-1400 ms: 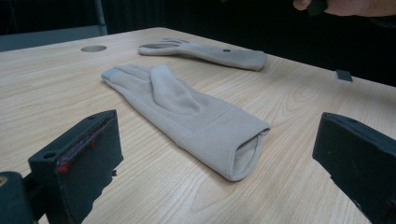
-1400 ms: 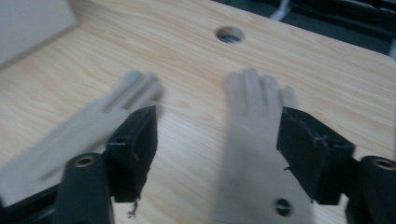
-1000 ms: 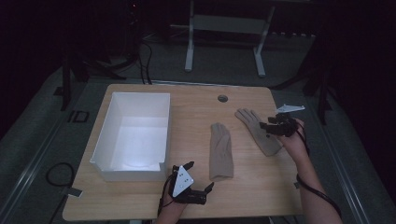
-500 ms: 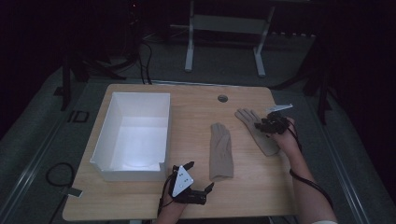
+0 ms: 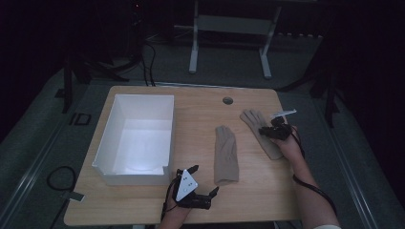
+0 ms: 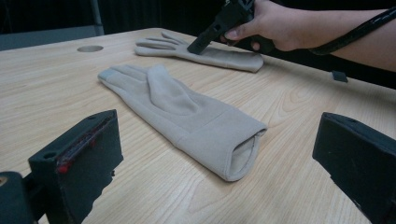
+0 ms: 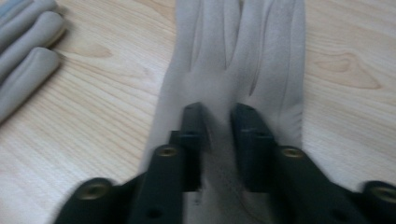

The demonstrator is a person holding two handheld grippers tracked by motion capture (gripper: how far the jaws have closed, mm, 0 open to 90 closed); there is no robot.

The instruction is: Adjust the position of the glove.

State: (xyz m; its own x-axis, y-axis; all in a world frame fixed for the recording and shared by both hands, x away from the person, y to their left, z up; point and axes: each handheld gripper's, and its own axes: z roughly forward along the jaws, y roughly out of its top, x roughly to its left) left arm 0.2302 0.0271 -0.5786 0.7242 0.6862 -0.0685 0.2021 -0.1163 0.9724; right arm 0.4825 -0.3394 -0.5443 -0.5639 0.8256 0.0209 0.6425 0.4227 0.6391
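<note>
Two beige gloves lie flat on the wooden table. The middle glove points its fingers away from me, with its cuff nearest my left gripper. That gripper rests by the table's front edge, jaws wide open and nothing between them. The right glove lies slanted farther right. My right gripper presses down on its palm, jaws drawn close with a fold of fabric pinched between them. The middle glove's fingertips show at the upper left of the right gripper view.
A white open box stands on the left half of the table. A round cable hole sits near the far edge. Bare wood lies between the gloves and along the front edge.
My right gripper has moved left and down onto the right glove's palm and its jaws have come together. The left gripper has stayed still.
</note>
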